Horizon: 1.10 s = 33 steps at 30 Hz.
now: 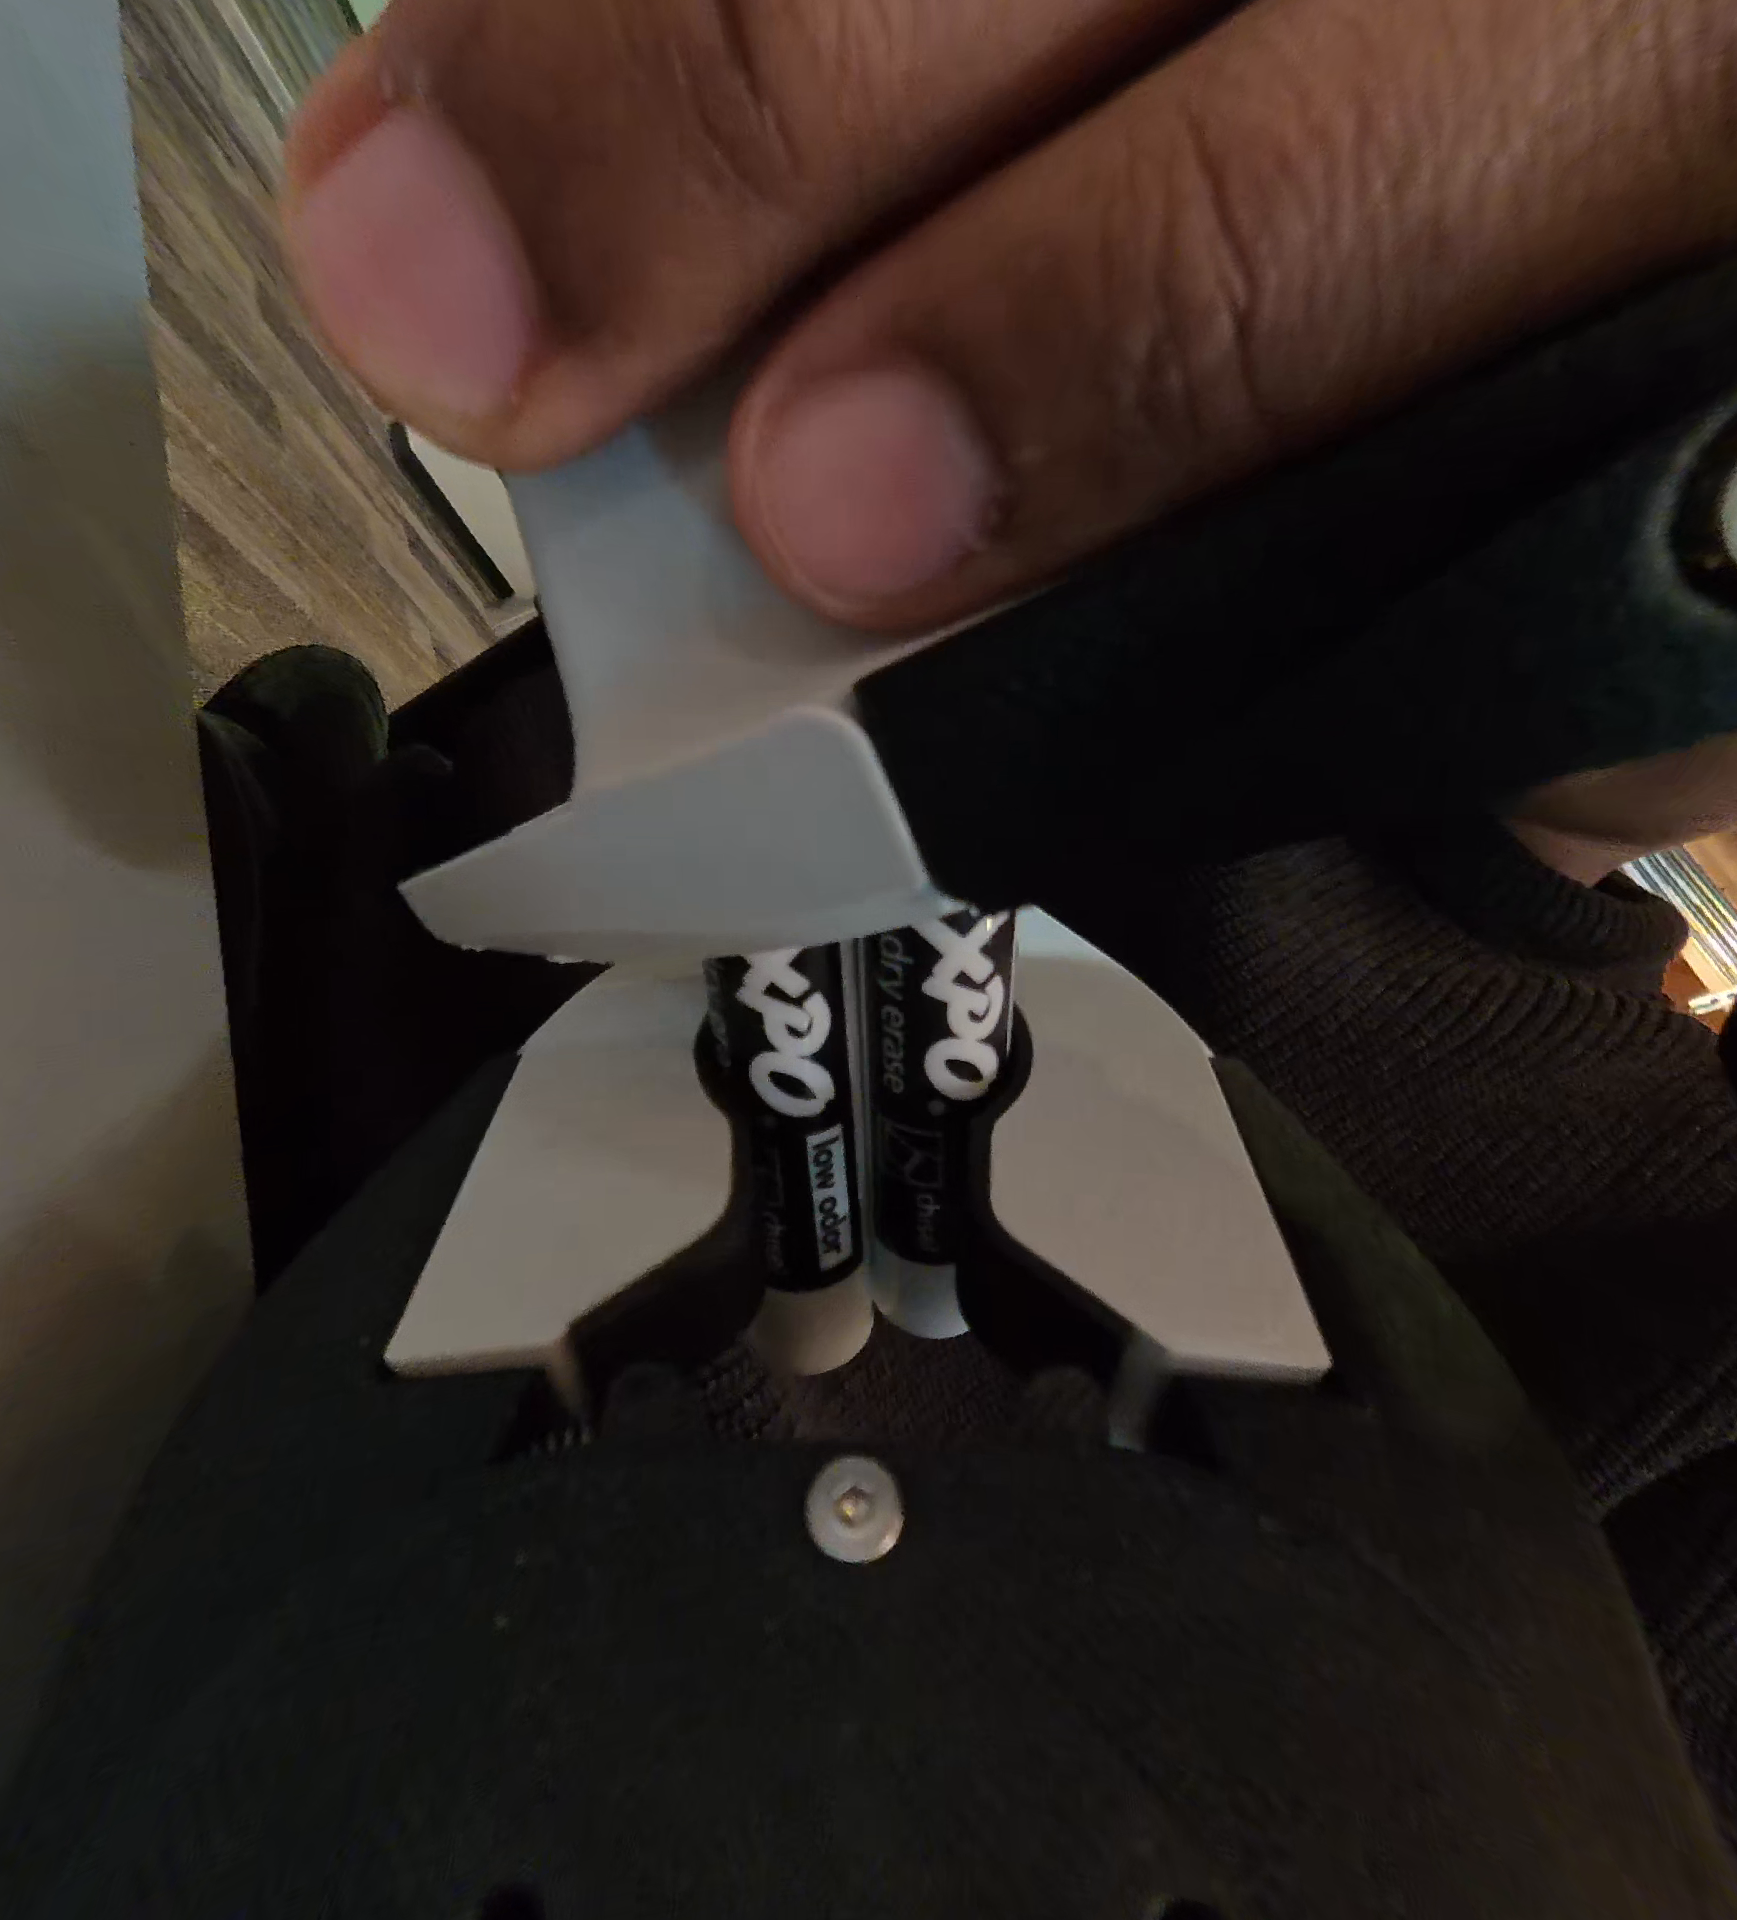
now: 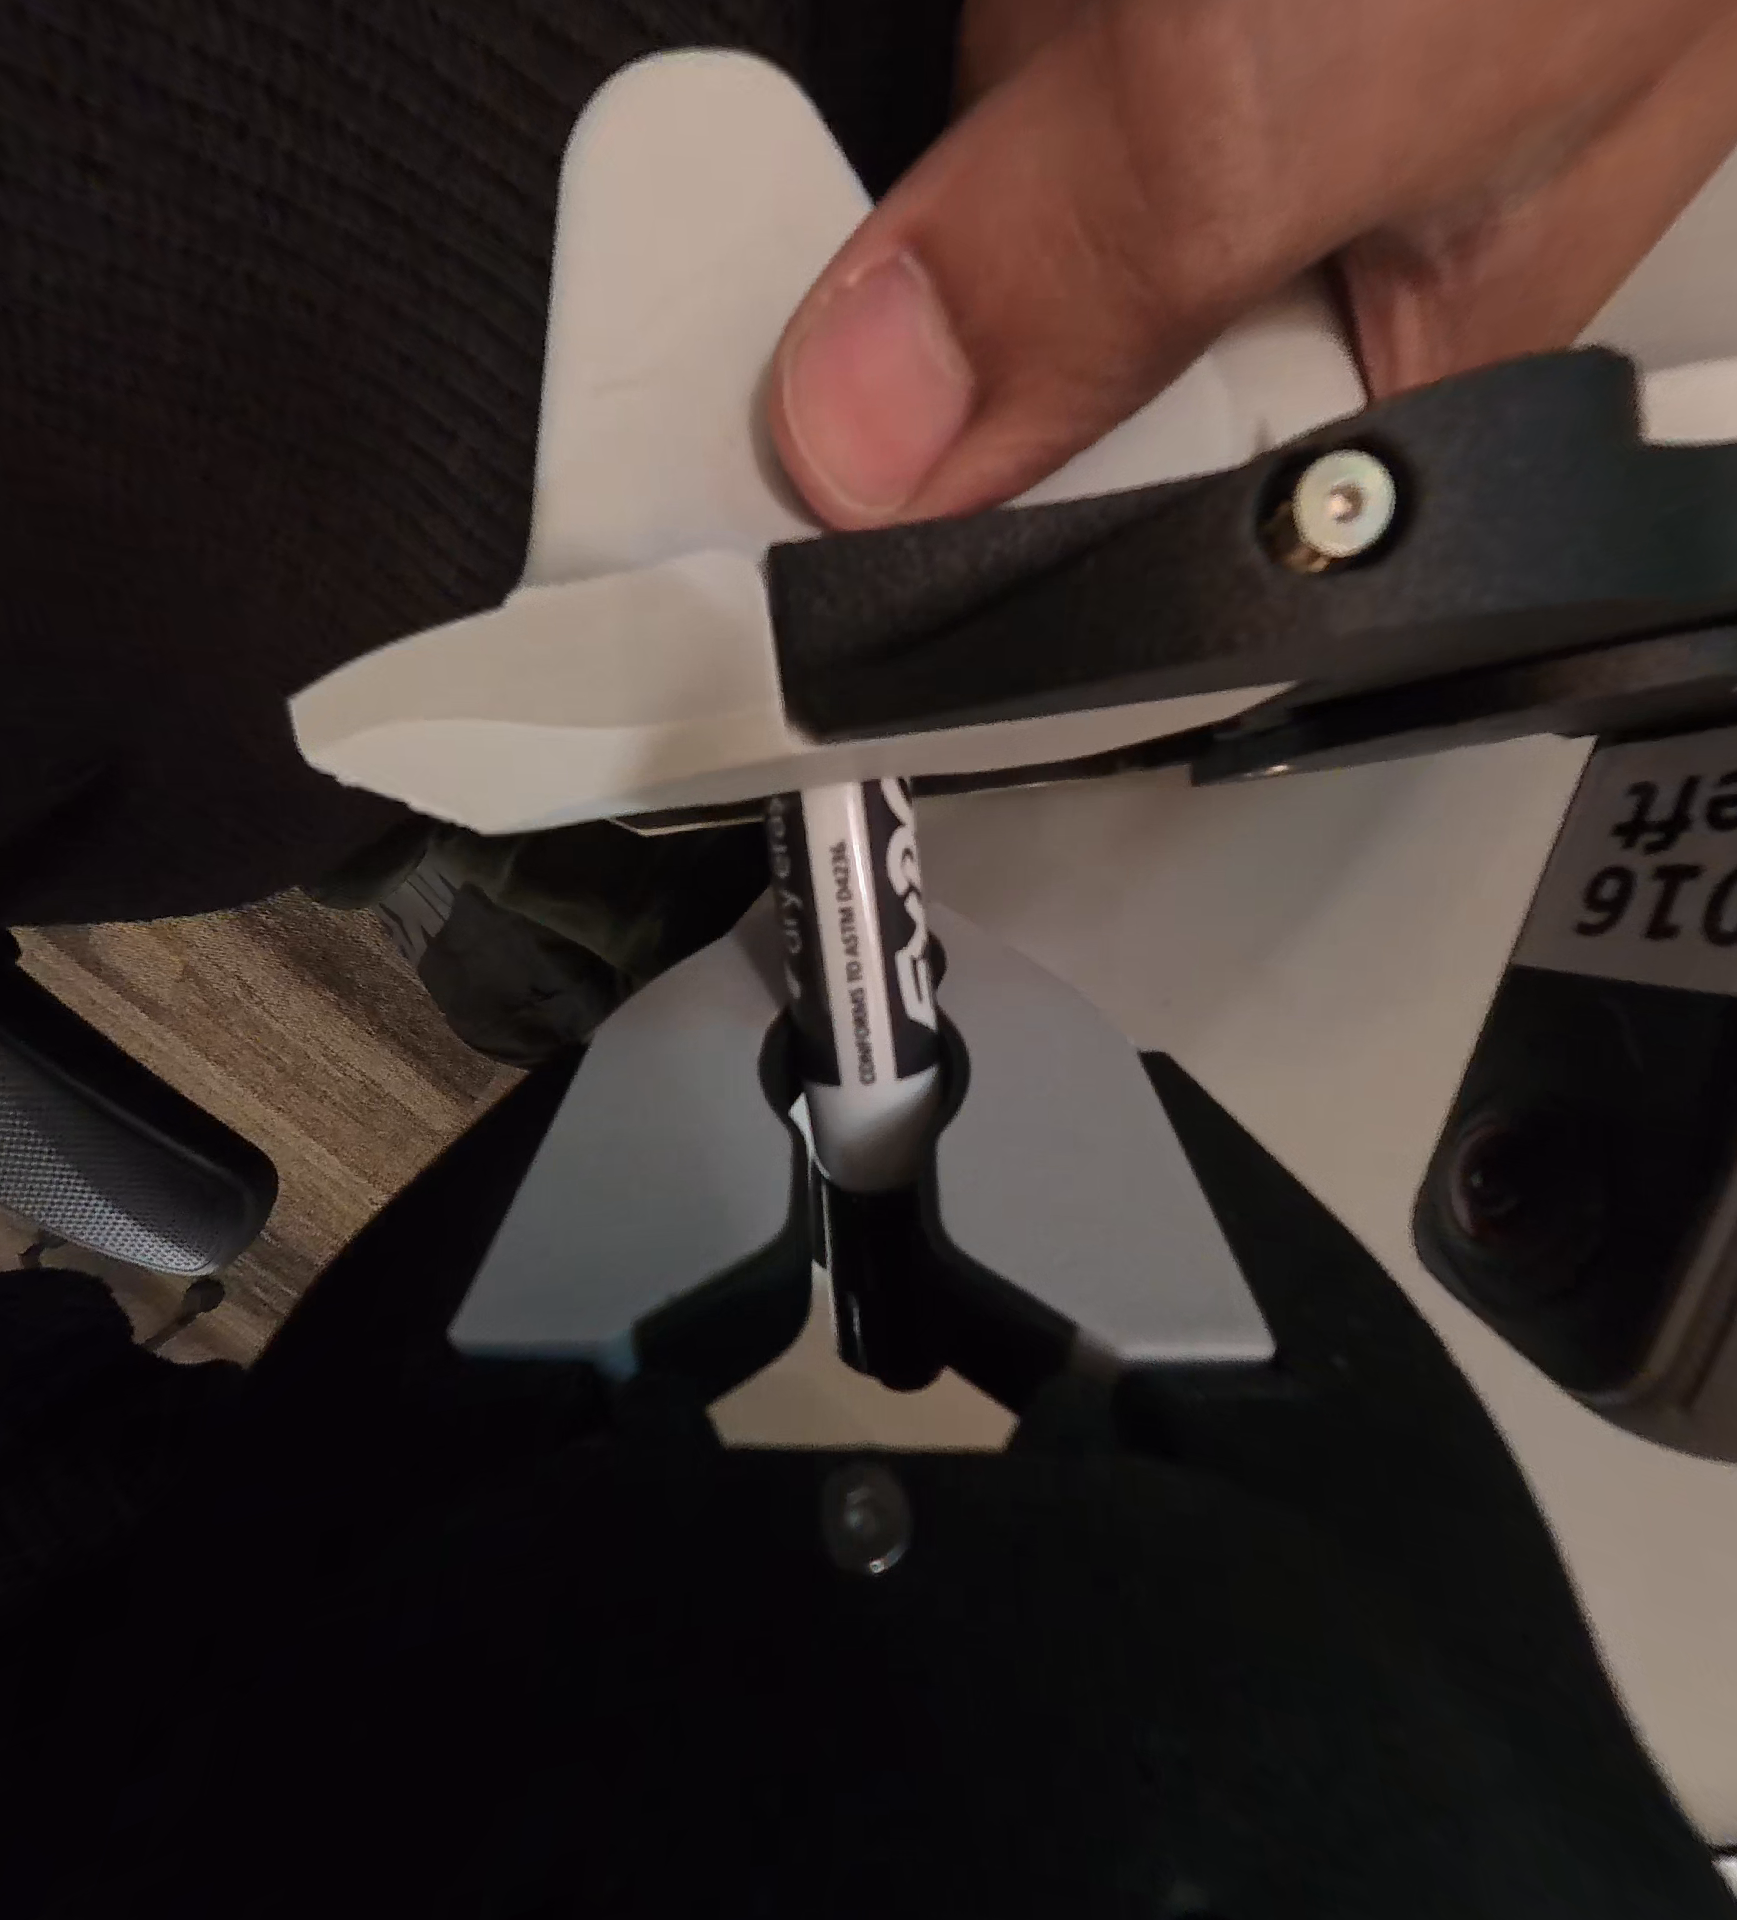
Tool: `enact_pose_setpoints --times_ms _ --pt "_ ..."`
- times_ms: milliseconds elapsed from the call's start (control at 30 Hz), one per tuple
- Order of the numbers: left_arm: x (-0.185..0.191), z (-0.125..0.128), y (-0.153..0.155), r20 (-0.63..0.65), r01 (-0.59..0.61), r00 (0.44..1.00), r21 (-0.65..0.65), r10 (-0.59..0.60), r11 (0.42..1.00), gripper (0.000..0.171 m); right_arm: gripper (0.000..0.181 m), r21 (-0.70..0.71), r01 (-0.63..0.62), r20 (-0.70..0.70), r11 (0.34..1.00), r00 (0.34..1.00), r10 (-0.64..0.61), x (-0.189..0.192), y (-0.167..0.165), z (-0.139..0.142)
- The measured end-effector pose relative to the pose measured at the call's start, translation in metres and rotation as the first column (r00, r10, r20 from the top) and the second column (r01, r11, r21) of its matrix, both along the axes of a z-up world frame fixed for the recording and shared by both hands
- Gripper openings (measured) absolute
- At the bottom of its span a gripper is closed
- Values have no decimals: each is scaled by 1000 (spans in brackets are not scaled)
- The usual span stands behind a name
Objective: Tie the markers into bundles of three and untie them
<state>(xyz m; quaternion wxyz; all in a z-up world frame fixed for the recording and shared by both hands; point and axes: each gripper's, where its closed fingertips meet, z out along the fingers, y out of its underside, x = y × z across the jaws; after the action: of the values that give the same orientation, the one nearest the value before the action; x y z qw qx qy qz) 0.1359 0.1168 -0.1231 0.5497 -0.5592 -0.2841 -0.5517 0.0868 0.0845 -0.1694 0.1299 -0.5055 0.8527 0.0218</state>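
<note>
Jaws of your left gripper [image 1: 859, 1049] are pinched on two black-and-white dry-erase markers [image 1: 848, 1122] held side by side, low in the middle of the left wrist view, their pale ends pointing back toward the camera; your right gripper [image 1: 739, 831] crosses the frame just above, its white finger lying over the markers' far ends, and your hand [image 1: 843, 260] fills the top of the frame with two fingertips pressed on that white finger; a white wall runs down the left edge and dark knitted fabric [image 1: 1415, 1143] lies at right; in the right wrist view, your right gripper's own jaws are clamped on one marker at centre frame, its black end nearest the camera, though how many markers sit in that grip you cannot tell; your left gripper crosses above with a fingertip on its white finger, its camera [image 2: 1622, 1195] at the right edge over a white counter [image 2: 1207, 935]; wood-look floor [image 2: 220, 1018] shows at left.
</note>
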Motion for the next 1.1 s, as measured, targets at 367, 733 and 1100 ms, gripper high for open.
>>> enact_pose_setpoints --times_ms 367,733,1100 --pt "-8 -3 1 15 -57 998 -37 58 998 42 32 -71 43 -27 997 999 -45 -16 -8 2" --pt "-57 -31 -27 -387 -411 889 -437 245 800 41 50 -425 347 53 836 931 -360 -82 -21 38" --pt "-105 -52 -134 -793 -773 606 -605 -60 190 42 58 -555 730 478 398 672 -565 -126 -40 68"
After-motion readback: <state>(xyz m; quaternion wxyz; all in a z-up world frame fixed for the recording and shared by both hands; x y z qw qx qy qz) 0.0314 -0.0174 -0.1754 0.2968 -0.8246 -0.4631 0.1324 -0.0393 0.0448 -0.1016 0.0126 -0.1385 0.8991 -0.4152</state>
